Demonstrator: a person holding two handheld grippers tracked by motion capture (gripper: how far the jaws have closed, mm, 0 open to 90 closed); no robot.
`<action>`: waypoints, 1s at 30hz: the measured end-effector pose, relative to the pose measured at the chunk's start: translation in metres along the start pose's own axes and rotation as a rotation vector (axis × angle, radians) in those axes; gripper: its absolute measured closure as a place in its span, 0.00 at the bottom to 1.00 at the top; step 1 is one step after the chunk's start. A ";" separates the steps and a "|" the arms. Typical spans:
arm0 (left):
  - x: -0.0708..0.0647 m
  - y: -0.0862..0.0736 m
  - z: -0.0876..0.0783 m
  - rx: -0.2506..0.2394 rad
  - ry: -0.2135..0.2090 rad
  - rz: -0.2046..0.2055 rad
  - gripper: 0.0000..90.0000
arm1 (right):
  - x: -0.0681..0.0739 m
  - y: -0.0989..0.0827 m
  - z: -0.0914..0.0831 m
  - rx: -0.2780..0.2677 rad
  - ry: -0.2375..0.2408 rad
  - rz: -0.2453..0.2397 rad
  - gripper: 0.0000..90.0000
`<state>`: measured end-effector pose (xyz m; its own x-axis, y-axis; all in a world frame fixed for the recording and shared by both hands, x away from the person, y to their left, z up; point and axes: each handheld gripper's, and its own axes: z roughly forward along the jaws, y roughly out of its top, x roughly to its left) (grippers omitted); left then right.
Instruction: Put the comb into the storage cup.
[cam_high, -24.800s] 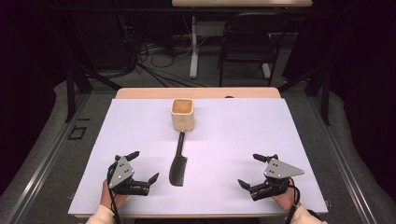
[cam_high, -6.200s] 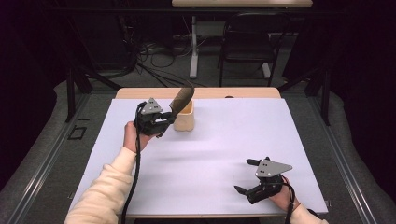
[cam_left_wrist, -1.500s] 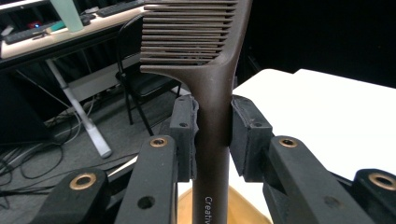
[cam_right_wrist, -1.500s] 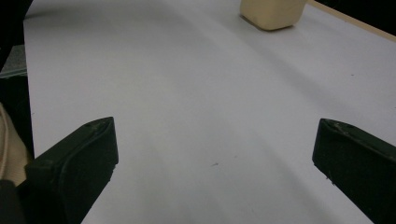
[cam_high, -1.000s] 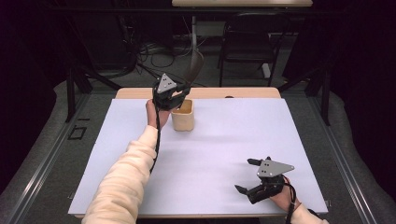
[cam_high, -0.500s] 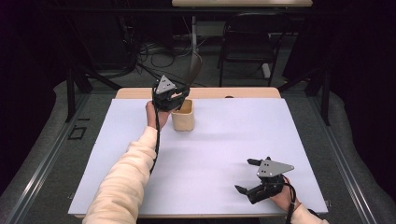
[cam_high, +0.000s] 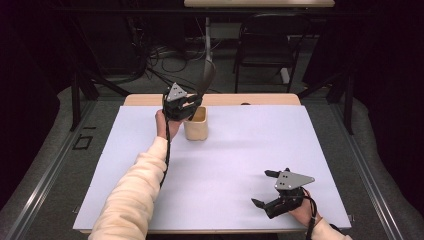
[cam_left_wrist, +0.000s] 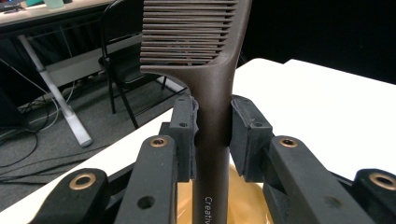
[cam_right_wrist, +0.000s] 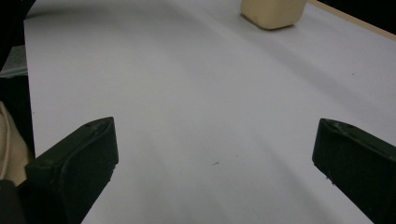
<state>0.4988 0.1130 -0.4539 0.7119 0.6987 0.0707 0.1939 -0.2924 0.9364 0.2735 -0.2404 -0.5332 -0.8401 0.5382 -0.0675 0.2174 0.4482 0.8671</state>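
My left gripper (cam_high: 192, 103) is shut on the handle of a dark brown comb (cam_high: 206, 75), held close to upright with its teeth at the top, tilted a little to the right. In the left gripper view both pads (cam_left_wrist: 186, 126) press the comb's handle (cam_left_wrist: 212, 116), and the handle runs down over the mouth of a tan cup (cam_left_wrist: 243, 196). The cup (cam_high: 196, 128) stands at the table's far middle, just below and right of that gripper. The handle's lower end is hidden. My right gripper (cam_high: 261, 188) rests open near the front right edge, with bare table between its jaws (cam_right_wrist: 215, 140).
The white table top (cam_high: 240, 150) spreads between the two grippers. The cup (cam_right_wrist: 273, 11) sits far ahead in the right gripper view. A sleeve (cam_high: 135, 190) reaches across the table's left half. A black chair (cam_high: 267, 40) and cables lie beyond the far edge.
The comb lay flat on the table in the oldest frame; then the left gripper carried it tilted beside the cup. Over the last second it has hardly shifted. The right gripper has stayed put.
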 end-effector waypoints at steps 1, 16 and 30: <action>0.000 0.000 0.000 0.003 -0.003 0.004 0.80 | 0.000 0.000 0.000 -0.001 0.000 0.001 0.00; -0.002 -0.003 0.004 0.031 -0.014 0.023 0.80 | 0.000 0.000 0.000 -0.003 0.000 -0.001 0.00; -0.002 -0.007 0.007 0.073 -0.029 0.041 0.80 | 0.000 0.000 0.000 0.005 0.001 0.000 0.00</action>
<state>0.5007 0.1094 -0.4632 0.7392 0.6663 0.0978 0.2121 -0.3683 0.9052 0.2736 -0.2404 -0.5333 -0.8406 0.5375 -0.0667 0.2203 0.4519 0.8644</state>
